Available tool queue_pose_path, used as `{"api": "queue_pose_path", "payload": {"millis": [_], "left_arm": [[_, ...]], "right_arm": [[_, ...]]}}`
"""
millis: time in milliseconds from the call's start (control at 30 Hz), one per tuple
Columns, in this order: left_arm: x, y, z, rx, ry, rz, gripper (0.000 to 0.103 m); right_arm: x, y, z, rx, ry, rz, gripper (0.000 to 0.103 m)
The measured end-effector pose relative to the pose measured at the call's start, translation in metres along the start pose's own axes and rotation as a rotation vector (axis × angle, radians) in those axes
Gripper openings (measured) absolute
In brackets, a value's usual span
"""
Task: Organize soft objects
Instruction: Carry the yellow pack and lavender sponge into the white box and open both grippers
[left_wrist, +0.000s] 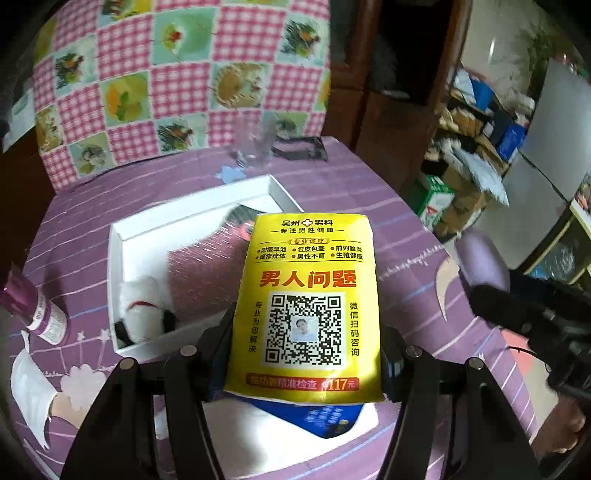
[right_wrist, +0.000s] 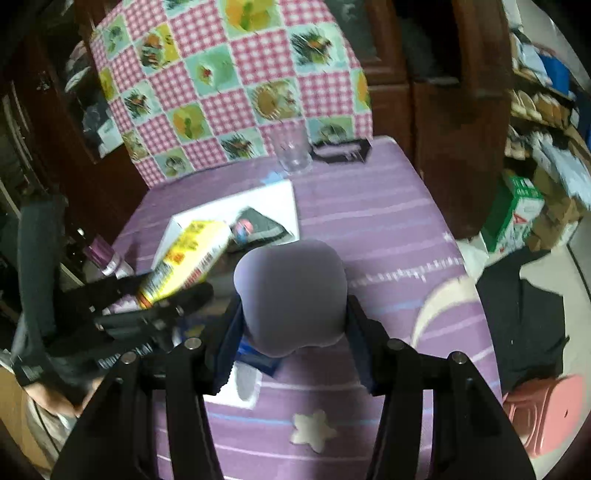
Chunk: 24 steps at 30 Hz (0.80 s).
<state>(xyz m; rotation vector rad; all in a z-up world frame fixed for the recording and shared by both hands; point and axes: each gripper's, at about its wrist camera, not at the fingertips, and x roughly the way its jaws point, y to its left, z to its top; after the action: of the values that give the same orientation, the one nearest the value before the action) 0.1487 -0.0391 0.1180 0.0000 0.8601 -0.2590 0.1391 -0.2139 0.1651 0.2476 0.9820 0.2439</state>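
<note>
The left gripper (left_wrist: 306, 354) is squeezed on a yellow pack (left_wrist: 308, 306), w/ a finger on each side. The right gripper (right_wrist: 293, 325) is squeezed on a purple pad (right_wrist: 291, 295), a soft, puffy thing. Both are held up over the purple table (left_wrist: 388, 206). In the left view the right gripper sits at 3 o'clock.

Under the pack, near the left gripper, is something blue (left_wrist: 317, 417) on white. I can't tell what it is.

A bit farther, at 10 o'clock from the pack, is a white box (left_wrist: 192, 210). A white plush toy (left_wrist: 144, 310) lies in its near corner, and a dark thing lies at the far side. So I think this is the carry step: two soft things are up, and the box looks like the spot for them. Next move prob needs the pack moved over the open part of the box, then the fingers let go. Same for the pad.

At 9 o'clock stands a bottle (left_wrist: 44, 314). Far back is a clear glass (left_wrist: 255, 144), then a checked cloth (left_wrist: 177, 74).

The pack has big red words, 男人问题, a QR code, 117元 at the bottom, and 男科 up top.
</note>
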Motion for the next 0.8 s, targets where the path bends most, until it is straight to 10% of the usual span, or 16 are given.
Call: {"api": "queue_pose_path", "payload": {"millis": [367,800], "left_arm": [[-0.023,0.096,0.003,-0.186,-0.113,0.022,0.062],[0.03,0.117,0.006,-0.204,-0.134,0.132,0.062]], "right_arm": [[0.058,0.06,0.04,-0.04,0.035,0.121,0.055],[0.165,0.057,0.058,0.008,0.16,0.185,0.056]]}}
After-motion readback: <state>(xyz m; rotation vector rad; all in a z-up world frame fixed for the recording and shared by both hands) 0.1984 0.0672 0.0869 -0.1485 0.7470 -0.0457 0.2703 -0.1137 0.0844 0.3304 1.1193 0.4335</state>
